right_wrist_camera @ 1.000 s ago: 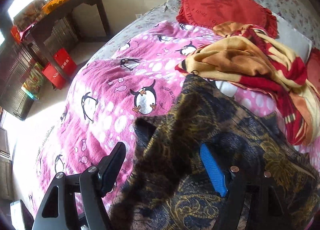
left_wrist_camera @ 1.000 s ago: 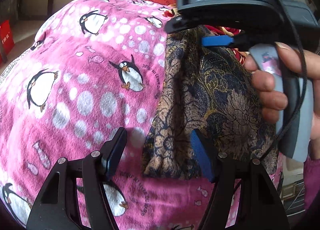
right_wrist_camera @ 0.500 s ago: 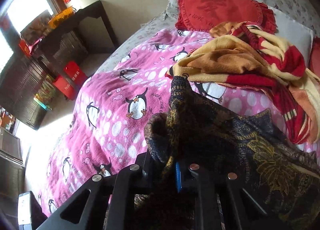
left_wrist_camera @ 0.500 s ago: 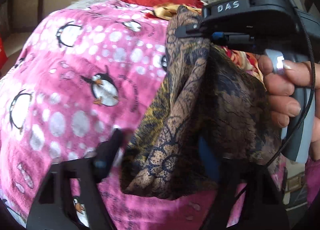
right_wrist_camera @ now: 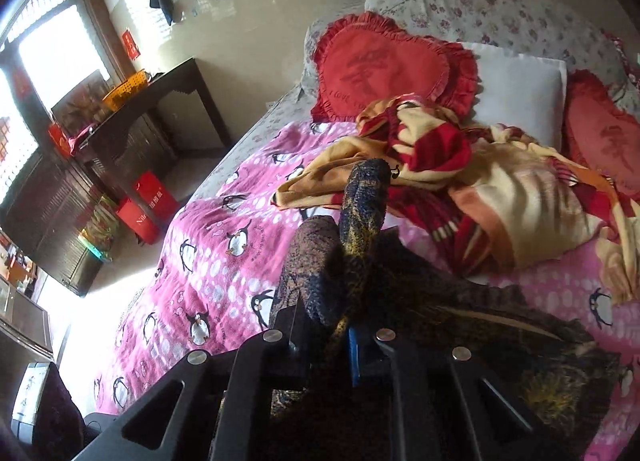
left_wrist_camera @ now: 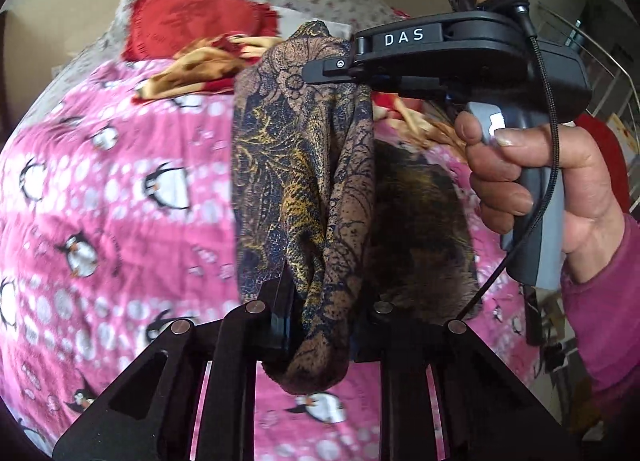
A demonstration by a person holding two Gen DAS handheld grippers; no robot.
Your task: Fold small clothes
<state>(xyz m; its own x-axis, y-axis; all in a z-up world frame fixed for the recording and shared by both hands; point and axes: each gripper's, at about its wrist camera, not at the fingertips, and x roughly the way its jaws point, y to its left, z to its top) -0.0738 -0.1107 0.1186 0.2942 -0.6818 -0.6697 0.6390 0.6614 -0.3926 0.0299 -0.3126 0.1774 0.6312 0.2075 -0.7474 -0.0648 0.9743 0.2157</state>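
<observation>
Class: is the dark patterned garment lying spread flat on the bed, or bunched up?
Bunched: garment hangs gathered between both shut grippers.

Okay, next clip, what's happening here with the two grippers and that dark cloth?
A person is folding a small dark paisley garment over a bed covered by a pink penguin blanket. The right gripper, held in the person's hand, is shut on the garment's upper end. The left gripper is shut on its lower part, so the cloth hangs bunched between them, above the bed. A rumpled red and yellow blanket and heart-shaped red pillows lie near the head of the bed.
</observation>
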